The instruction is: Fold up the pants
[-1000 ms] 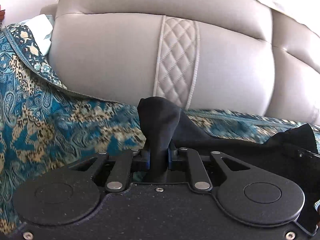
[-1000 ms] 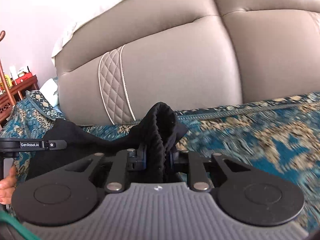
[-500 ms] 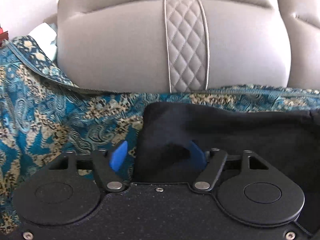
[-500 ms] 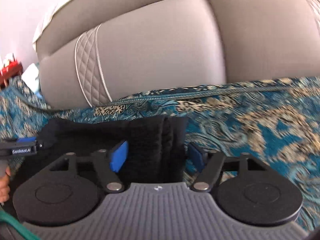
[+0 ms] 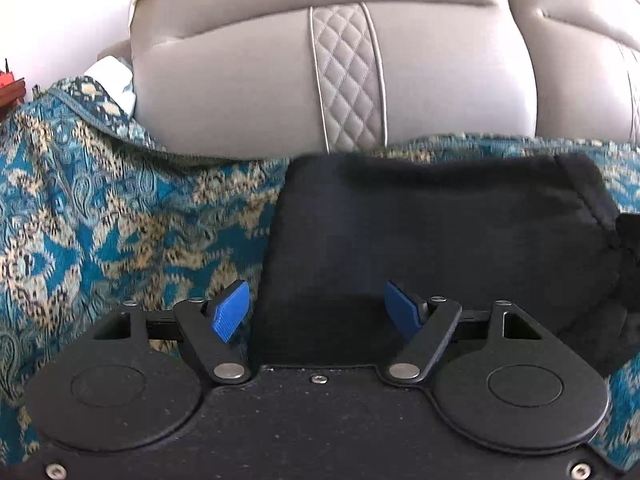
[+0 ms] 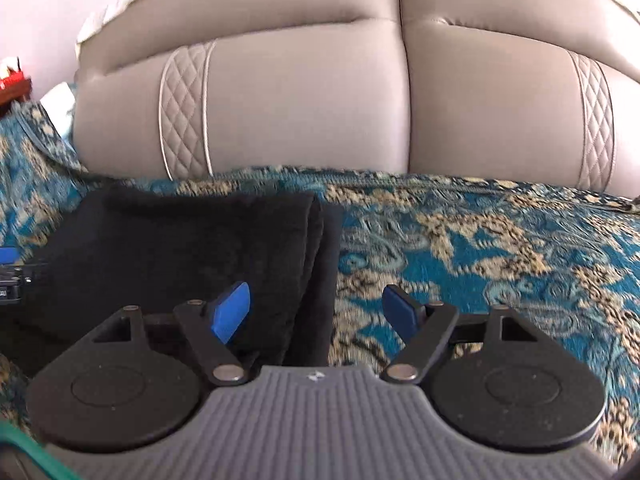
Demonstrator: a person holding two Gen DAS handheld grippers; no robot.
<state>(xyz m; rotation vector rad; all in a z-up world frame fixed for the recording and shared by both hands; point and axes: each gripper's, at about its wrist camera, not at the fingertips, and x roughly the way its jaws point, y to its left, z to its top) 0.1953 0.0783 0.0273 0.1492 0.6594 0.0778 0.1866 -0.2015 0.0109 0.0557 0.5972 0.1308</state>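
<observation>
The black pants (image 5: 440,232) lie folded flat on the teal patterned cover (image 5: 100,220). My left gripper (image 5: 318,312) hovers over their left near corner. Its jaws are opening, the blue pads (image 5: 232,312) stand wide apart, and neither presses on the cloth. In the right wrist view the pants (image 6: 180,248) show their stacked folded edge on the right side. My right gripper (image 6: 316,312) is open there and straddles that edge. Its left pad is over the black cloth and its right pad over the cover (image 6: 480,248). Nothing is gripped.
The grey sofa backrest (image 5: 240,92) with quilted strips rises right behind the pants, as also in the right wrist view (image 6: 300,100). A white cloth (image 5: 114,76) lies at the far left end. Red items on dark wooden furniture (image 6: 12,80) stand beyond the sofa's left end.
Both grippers were shut on bunched-up corners of the pants; both have let go and opened wide. The cloth has dropped flat onto the cover, and both grippers have drawn back from it.
</observation>
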